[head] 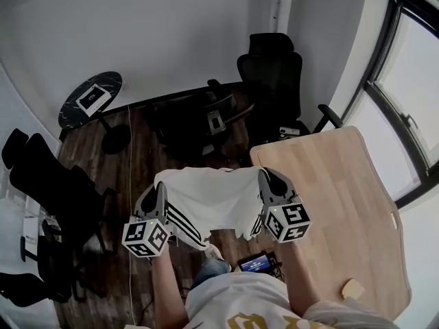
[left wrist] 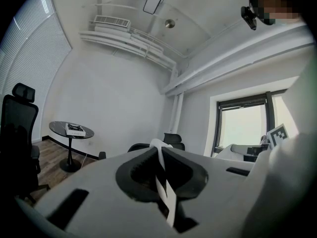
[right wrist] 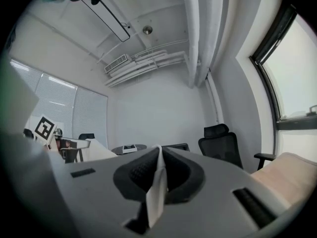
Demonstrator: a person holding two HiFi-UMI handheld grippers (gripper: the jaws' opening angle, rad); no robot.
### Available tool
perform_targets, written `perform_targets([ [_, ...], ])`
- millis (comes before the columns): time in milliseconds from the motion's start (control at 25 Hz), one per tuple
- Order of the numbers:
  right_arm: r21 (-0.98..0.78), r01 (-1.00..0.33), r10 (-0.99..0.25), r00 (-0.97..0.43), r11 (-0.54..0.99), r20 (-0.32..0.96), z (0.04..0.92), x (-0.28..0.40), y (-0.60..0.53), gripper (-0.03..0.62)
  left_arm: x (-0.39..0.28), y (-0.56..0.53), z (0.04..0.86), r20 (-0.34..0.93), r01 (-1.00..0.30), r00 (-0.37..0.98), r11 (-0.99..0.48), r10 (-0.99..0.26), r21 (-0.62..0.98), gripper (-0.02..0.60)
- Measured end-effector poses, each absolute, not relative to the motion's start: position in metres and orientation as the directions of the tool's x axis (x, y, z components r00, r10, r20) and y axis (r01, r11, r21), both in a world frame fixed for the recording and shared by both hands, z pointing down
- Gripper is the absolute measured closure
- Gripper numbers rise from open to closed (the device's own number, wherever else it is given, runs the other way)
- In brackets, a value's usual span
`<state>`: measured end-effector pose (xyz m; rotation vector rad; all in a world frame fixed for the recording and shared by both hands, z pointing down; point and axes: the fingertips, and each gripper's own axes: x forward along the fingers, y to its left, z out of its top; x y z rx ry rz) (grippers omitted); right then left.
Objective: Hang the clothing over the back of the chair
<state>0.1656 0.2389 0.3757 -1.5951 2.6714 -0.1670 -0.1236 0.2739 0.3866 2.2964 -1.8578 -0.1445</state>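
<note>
- Head view, far left: a round side table (head: 103, 88) with a book (head: 91, 99) on it and some black chairs (head: 51, 184) stand near the wall. They are well apart from the work and, by my judgement, play no part in it.
- The left gripper (head: 160, 189) is clenched on one top corner of the clothing (head: 216, 201). The left gripper view shows its jaws pressed together on a thin fold of white fabric with a dark stripe.
- The clothing, white with black stripes, hangs in the air between the two grippers with its upper edge stretched wide. Spread like this, it can probably be laid over a backrest without bunching.
- Just beyond the clothing stands a dark chair (head: 195, 122). It looks the likeliest target, though I cannot tell for certain which chair is meant.
- The right gripper (head: 266, 178) pinches the other top corner. The right gripper view shows its jaws closed on a white fold. Both grippers point level, which keeps the top edge even.
- Further right are a high-backed office chair (head: 271, 74), a wooden table (head: 343, 177) and a window (head: 411, 88).
</note>
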Motion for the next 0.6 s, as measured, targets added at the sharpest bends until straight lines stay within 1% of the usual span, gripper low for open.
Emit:
perform_targets([
  [320, -0.103, -0.873, -0.878, -0.479, 0.477, 0.000, 0.362, 0.158, 0.183, 0.577, -0.134, 0.218, 0.378, 0.008, -0.956, 0.214, -0.208, -0.977, 0.207, 0.551],
  [600, -0.104, -0.893, -0.896, -0.443, 0.438, 0.028, 0.370, 0.145, 0.087, 0.577, -0.145, 0.111, 0.395, 0.023, -0.942, 0.254, -0.242, -0.967, 0.234, 0.551],
])
